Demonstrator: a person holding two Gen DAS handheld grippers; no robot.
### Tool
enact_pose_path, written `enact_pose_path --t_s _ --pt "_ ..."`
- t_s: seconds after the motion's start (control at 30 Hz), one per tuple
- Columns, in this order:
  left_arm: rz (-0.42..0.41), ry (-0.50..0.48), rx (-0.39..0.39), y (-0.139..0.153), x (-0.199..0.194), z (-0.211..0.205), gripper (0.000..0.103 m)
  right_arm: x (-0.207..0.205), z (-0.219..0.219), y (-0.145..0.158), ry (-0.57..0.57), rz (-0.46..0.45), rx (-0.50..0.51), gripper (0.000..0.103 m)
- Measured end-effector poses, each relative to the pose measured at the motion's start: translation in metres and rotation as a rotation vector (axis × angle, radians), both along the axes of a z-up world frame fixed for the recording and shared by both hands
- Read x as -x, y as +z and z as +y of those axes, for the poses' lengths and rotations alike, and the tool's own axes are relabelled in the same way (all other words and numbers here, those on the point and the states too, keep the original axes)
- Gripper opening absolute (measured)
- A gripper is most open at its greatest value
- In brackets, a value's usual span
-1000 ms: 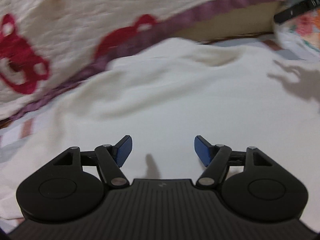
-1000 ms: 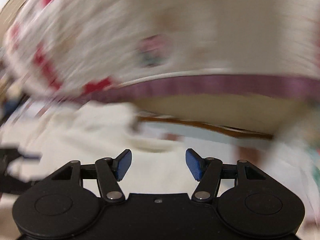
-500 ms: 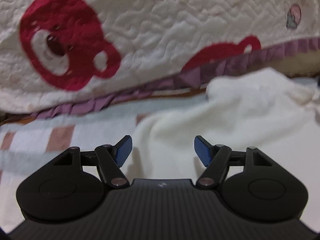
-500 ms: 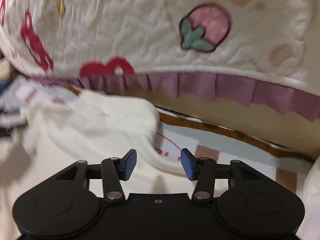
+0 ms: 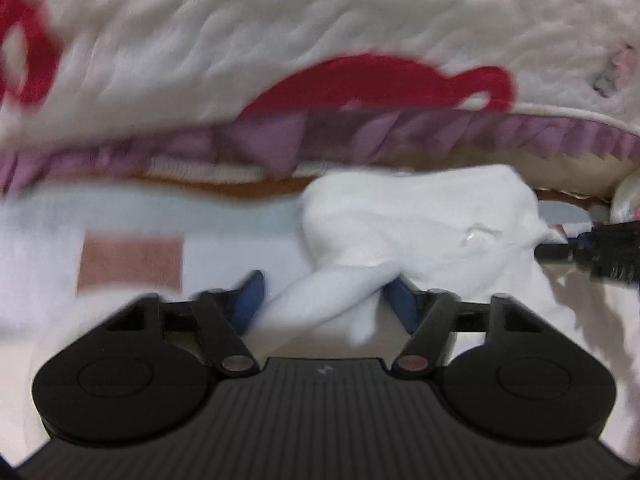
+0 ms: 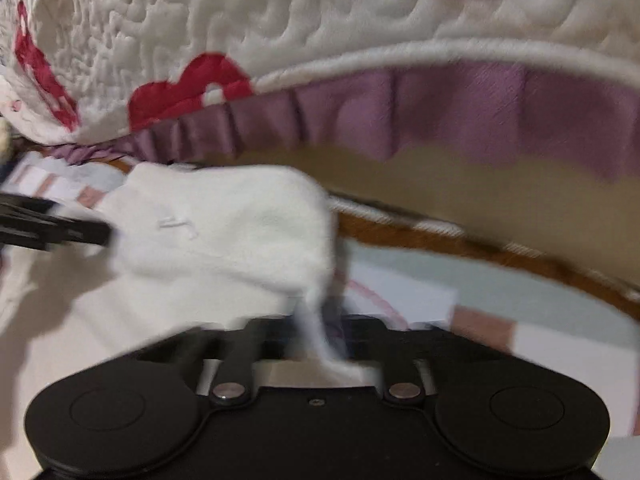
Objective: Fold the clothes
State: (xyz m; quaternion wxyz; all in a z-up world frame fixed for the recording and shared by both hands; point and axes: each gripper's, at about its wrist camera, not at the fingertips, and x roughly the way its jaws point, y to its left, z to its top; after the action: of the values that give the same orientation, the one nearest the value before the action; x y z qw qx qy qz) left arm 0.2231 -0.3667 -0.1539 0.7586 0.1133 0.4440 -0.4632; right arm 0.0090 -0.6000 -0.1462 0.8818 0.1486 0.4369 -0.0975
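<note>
The white garment (image 5: 420, 224) is lying bunched on the checked bed sheet (image 5: 132, 264), just below the quilt (image 5: 280, 28) with its purple frill. The left gripper (image 5: 324, 300) is closing on one corner flap, cloth lying between its blue pads. The right gripper (image 6: 320, 332) is pinching the opposite corner. The garment's long axis is running between the two grippers, each nearest its own end.
</note>
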Motion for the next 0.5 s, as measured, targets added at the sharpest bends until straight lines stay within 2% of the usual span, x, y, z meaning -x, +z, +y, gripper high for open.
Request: enact_pose_path --t_s 0.07,0.13,0.2,0.23,0.27,0.3,0.37,0.43,0.5 --pt "-0.115 -0.035 0.004 0.008 0.015 -0.008 0.010 0.003 -0.001 0.011 -0.007 -0.063 0.003 0.006" --pt "-0.269 -0.040 0.047 0.016 0.032 -0.014 0.010 0.007 -0.005 0.021 -0.052 -0.145 -0.005 0.006" --pt "-0.386 -0.056 0.055 0.013 0.049 -0.023 0.010 0.002 -0.008 0.011 -0.067 -0.121 0.035 0.006" --pt "-0.415 -0.061 0.041 0.009 0.054 -0.028 0.012 -0.001 -0.009 0.005 -0.073 -0.103 0.054 0.006" --pt "-0.418 -0.060 0.014 0.002 0.055 -0.033 0.013 -0.003 -0.010 0.000 -0.080 -0.087 0.071 0.006" --pt "-0.402 -0.045 0.005 -0.002 0.055 -0.035 0.020 -0.006 -0.012 -0.006 -0.087 -0.070 0.087 0.006" --pt "-0.336 0.013 0.024 -0.005 0.050 -0.030 0.030 -0.007 -0.014 -0.012 -0.120 -0.056 0.115 0.006" --pt "-0.266 0.070 0.074 0.001 0.045 -0.015 0.047 -0.004 -0.018 -0.013 -0.170 -0.032 0.173 0.006" --pt "-0.245 0.106 0.124 0.014 0.043 0.010 0.049 0.004 -0.024 -0.010 -0.231 0.002 0.249 0.008"
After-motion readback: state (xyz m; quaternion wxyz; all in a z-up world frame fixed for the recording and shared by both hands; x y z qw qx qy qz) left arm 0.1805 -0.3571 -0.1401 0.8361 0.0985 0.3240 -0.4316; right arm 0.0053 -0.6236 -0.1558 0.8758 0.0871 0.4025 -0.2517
